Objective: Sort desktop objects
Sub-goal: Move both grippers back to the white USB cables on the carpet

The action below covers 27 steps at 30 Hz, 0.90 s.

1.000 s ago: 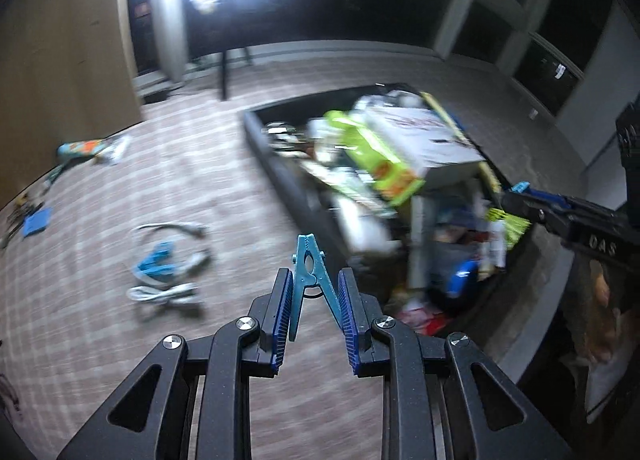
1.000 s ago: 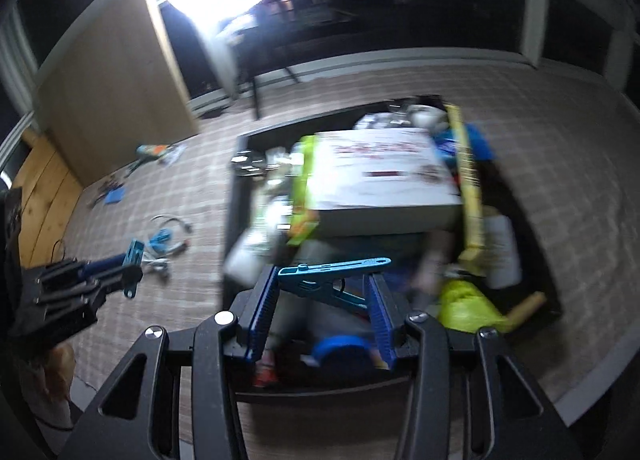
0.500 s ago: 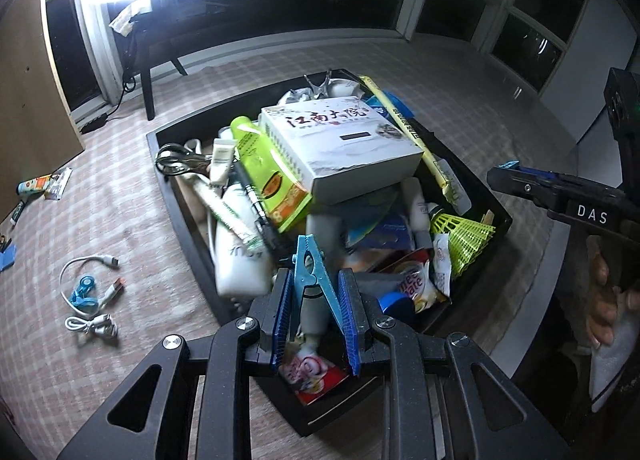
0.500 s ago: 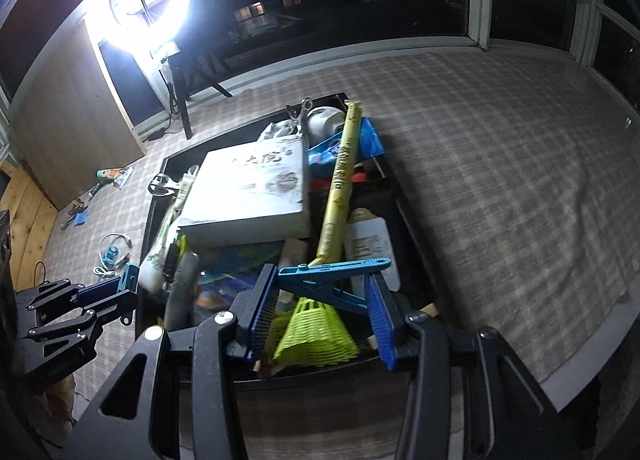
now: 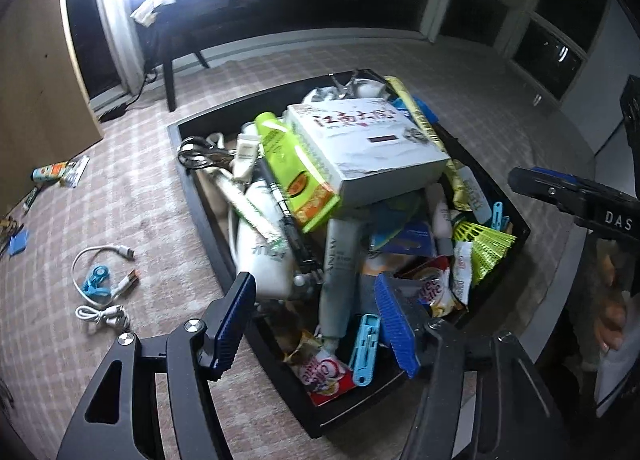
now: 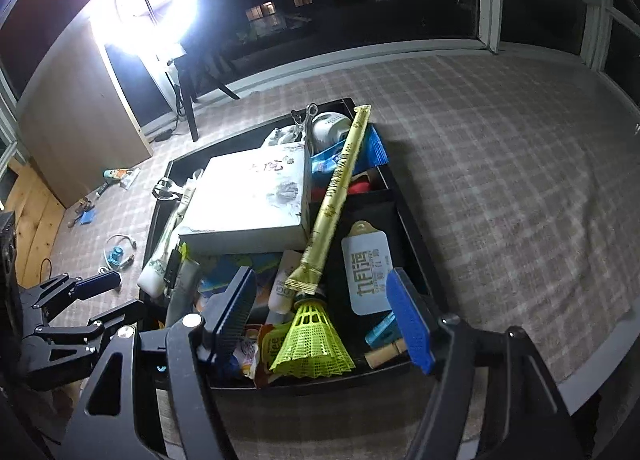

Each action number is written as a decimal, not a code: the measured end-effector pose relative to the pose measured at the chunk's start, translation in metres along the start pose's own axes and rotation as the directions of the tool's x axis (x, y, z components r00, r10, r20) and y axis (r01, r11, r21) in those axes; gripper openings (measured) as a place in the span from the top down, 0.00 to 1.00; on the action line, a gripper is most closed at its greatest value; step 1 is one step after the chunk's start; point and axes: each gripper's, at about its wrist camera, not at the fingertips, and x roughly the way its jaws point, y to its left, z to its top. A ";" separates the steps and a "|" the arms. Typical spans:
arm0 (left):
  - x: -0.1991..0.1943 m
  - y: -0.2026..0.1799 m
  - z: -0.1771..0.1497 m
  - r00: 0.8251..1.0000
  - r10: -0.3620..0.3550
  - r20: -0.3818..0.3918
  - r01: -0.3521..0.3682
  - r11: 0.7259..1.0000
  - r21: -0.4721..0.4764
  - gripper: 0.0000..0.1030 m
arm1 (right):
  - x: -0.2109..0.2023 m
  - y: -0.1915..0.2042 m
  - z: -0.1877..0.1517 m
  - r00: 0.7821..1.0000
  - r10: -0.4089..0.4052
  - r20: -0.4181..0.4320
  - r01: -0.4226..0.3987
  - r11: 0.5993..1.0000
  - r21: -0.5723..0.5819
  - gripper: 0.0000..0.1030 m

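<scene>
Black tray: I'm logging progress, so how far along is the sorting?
Done: the black tray is piled full, a blue clothespin lying at its near end. In hand: nothing; the left gripper and right gripper are open and empty. Left: white cables, a small tube and a blue pad lie outside the tray on the checked cloth.

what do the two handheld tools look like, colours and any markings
Both are matte black, with angular frames, triangular cut-outs and silver screws. The left tool and right tool each carry two ribbed blue finger pads. White letters "DAS" mark the right tool's side. No cables or sleeves show.
</scene>
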 end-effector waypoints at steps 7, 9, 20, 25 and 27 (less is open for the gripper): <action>-0.004 0.028 -0.007 1.000 0.023 -0.003 -0.023 0.999 -0.038 0.44 | 0.004 0.022 0.003 0.999 0.032 -0.002 -0.032 0.999 -0.026 0.35; -0.006 0.038 -0.008 1.000 0.031 -0.002 -0.031 0.998 -0.053 0.45 | 0.004 0.032 0.004 0.999 0.043 0.001 -0.042 0.998 -0.035 0.36; -0.016 0.144 -0.012 0.991 0.132 -0.007 -0.131 0.974 -0.185 0.46 | 0.016 0.107 0.007 0.994 0.111 -0.017 -0.112 0.986 -0.123 0.36; -0.012 0.210 -0.014 0.990 0.139 -0.036 -0.144 0.950 -0.279 0.49 | 0.025 0.144 0.002 0.991 0.128 -0.038 -0.132 0.980 -0.147 0.36; -0.008 0.231 -0.015 0.989 0.138 -0.048 -0.146 0.941 -0.306 0.51 | 0.029 0.160 0.000 0.989 0.137 -0.052 -0.144 0.977 -0.157 0.36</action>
